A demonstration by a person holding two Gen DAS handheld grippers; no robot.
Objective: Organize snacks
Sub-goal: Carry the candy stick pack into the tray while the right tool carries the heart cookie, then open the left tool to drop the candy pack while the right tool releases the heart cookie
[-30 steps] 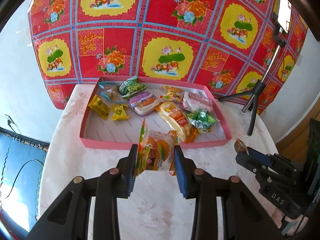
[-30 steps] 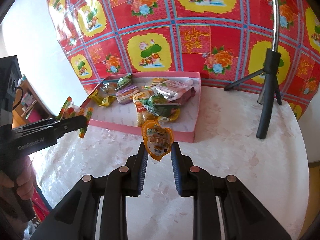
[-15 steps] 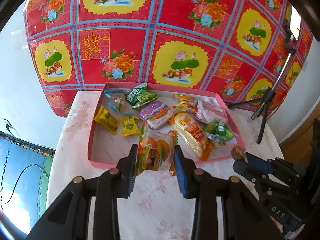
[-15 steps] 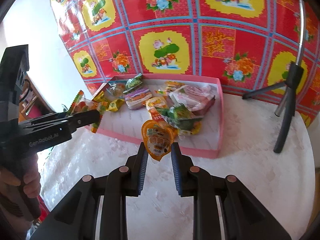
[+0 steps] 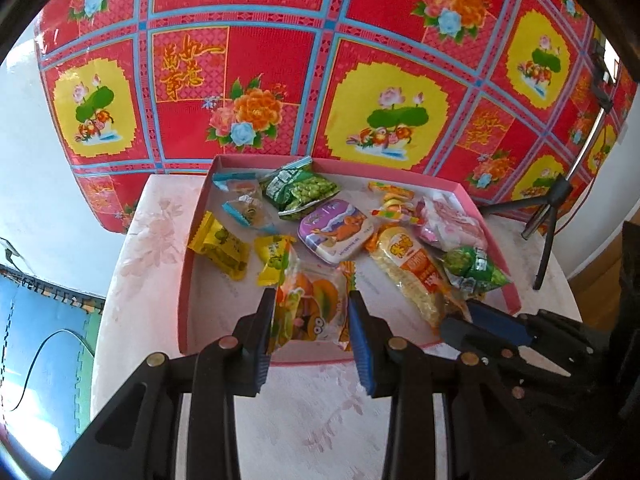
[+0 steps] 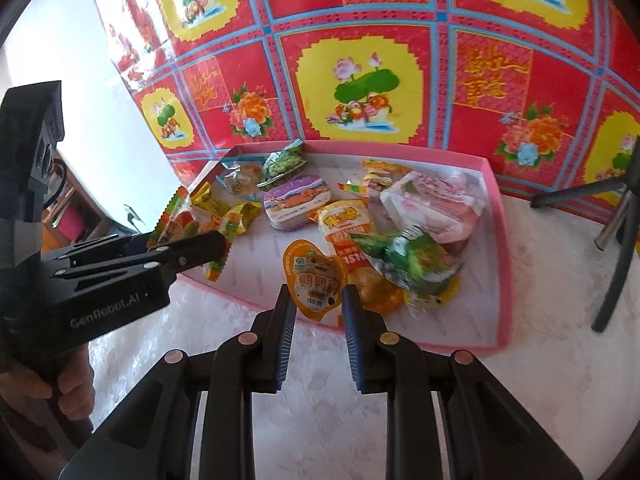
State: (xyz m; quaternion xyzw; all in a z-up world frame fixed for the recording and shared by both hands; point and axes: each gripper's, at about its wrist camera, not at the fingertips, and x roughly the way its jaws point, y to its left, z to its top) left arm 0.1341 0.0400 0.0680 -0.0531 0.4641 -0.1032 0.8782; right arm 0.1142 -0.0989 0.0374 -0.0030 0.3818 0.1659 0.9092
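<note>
Over the pink tray (image 5: 182, 280): both hand-held grippers loaded.
Left hand-held gripper (image 5: 312, 316) grasps a fruit-print packet (image 5: 312, 304); right hand-held gripper (image 6: 316, 304) grasps an orange pouch (image 6: 316, 280). Tray holds assorted snacks, including a purple tin (image 5: 334, 232); tripod (image 5: 548, 216) stands beside it.

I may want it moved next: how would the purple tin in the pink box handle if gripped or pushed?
The purple tin looks rigid, so probably no crumpling. Its glossy lid may slip. It lies flat, so a push would likely slide it, not tip it.

We seem to be in a home: a floral red cloth (image 5: 280, 80) backs the worktop (image 5: 312, 412), beside white walls (image 5: 48, 208).
</note>
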